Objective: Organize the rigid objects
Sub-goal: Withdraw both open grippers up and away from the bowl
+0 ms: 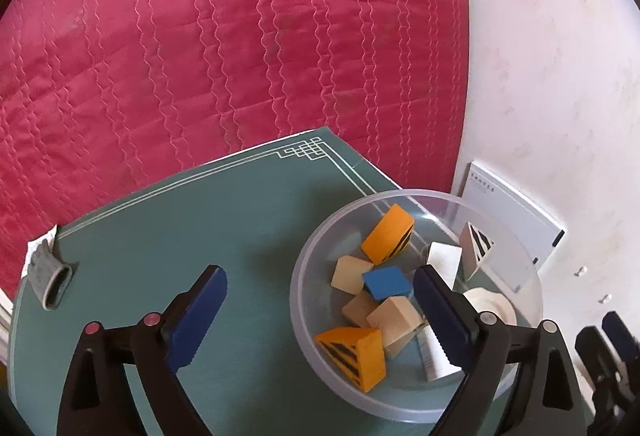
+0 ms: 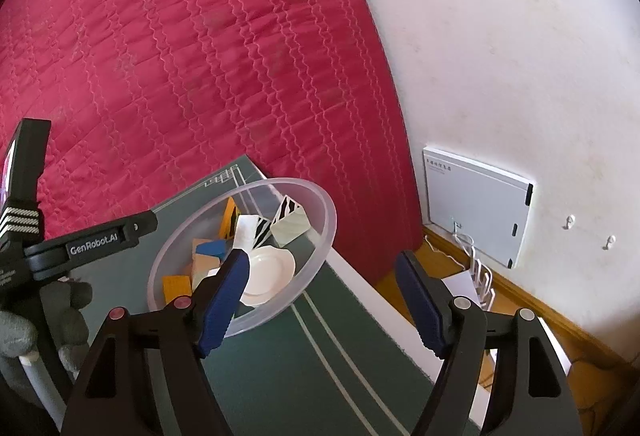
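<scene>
A clear plastic bowl (image 1: 316,260) stands on the green mat (image 1: 160,248), also in the right wrist view (image 2: 320,236). It holds several blocks: an orange block (image 1: 386,234), a blue block (image 1: 388,282), plain wooden cubes (image 1: 394,320), an orange striped wedge (image 1: 354,354), white striped pieces (image 1: 476,242), and a small white dish (image 2: 268,272). My left gripper (image 1: 320,316) is open and empty, its right finger over the bowl's near side. My right gripper (image 2: 320,300) is open and empty, just right of the bowl.
A red quilted bedspread (image 1: 200,56) lies behind the mat. A white box (image 2: 476,204) leans on the white wall (image 2: 520,56). A grey glove (image 1: 50,274) lies at the mat's left edge. The mat's right edge (image 2: 360,272) drops to a wooden floor.
</scene>
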### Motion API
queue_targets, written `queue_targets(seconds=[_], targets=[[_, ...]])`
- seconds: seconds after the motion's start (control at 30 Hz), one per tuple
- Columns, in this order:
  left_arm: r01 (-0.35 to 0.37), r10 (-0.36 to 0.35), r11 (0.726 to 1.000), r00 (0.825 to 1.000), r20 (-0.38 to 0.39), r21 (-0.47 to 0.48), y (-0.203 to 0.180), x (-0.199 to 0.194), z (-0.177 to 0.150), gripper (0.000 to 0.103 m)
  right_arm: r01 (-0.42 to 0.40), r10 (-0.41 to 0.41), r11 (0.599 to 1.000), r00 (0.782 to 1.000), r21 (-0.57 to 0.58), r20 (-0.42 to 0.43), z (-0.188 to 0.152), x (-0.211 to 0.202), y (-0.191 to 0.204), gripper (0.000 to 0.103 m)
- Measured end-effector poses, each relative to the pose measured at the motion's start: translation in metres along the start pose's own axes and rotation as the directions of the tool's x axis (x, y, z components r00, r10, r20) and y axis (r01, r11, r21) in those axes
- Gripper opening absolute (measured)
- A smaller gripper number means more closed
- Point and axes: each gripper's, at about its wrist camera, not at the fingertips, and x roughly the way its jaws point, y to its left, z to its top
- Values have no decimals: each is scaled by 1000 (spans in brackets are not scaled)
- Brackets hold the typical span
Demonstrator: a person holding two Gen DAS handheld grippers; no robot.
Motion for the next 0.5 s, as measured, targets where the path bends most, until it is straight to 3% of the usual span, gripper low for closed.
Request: queue_targets(seconds=[0.5], targets=[[-52, 50, 998, 998, 47, 33, 0, -19, -9, 98, 1, -1, 1000, 1000, -16, 10, -1, -1, 4, 77]])
